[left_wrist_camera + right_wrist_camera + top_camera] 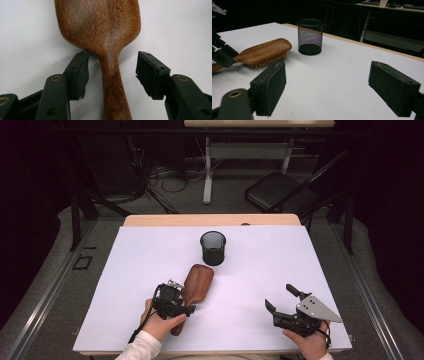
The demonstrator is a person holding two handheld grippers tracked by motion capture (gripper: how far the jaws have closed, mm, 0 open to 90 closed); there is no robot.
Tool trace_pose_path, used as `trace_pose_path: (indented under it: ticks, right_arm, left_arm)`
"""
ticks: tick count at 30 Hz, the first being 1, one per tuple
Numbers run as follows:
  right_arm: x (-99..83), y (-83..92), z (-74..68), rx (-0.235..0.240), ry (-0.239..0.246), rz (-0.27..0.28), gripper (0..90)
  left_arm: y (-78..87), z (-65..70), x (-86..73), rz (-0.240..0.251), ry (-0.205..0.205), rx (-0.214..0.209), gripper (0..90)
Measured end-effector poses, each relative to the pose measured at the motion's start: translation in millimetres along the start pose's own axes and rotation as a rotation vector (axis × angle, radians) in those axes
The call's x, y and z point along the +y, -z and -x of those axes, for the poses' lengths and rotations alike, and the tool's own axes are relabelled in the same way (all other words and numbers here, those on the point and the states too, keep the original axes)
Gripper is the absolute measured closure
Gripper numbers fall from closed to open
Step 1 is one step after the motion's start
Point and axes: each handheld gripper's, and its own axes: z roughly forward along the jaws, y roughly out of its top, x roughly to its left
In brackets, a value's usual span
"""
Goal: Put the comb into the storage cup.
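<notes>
High view: a wooden hairbrush (196,285) is seen lying bristles down on the white desk (260,270), just at seven o'clock of the desk's middle, its broad head pointing toward one o'clock and its handle running back toward seven o'clock. The left gripper (186,309) is held over the handle by the person's left hand (161,324), which comes in at the desk's near edge. In the left gripper view the narrow neck of the brush is seen between the two fingers (80,75), which stand apart on either side of the wood; a gap is visible between each pad and the handle, so nothing is clamped yet. A black mesh cup (213,248) stands upright at twelve o'clock of the desk's middle, just beyond the brush head and apart from it. The right gripper (280,299) is held by the right hand (310,342) at five o'clock, well apart from the brush. Its fingers are spread wide with nothing between them, and bare desk is seen under them in the right gripper view.
</notes>
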Motion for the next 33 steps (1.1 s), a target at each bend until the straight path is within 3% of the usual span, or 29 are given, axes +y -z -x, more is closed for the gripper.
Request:
trace_pose_path:
  ticks: [17, 33]
  right_arm:
    - [-0.6, -0.8, 0.1, 0.006, 0.000, -0.008, 14.6]
    - [-1.5, -2.3, 0.3, 0.013, 0.002, -0.014, 14.7]
  left_arm:
    - [-10.2, -3.6, 0.6, -0.028, 0.017, -0.009, 48.3]
    - [-13.2, 1.7, 1.0, -0.030, -0.011, 0.035, 53.8]
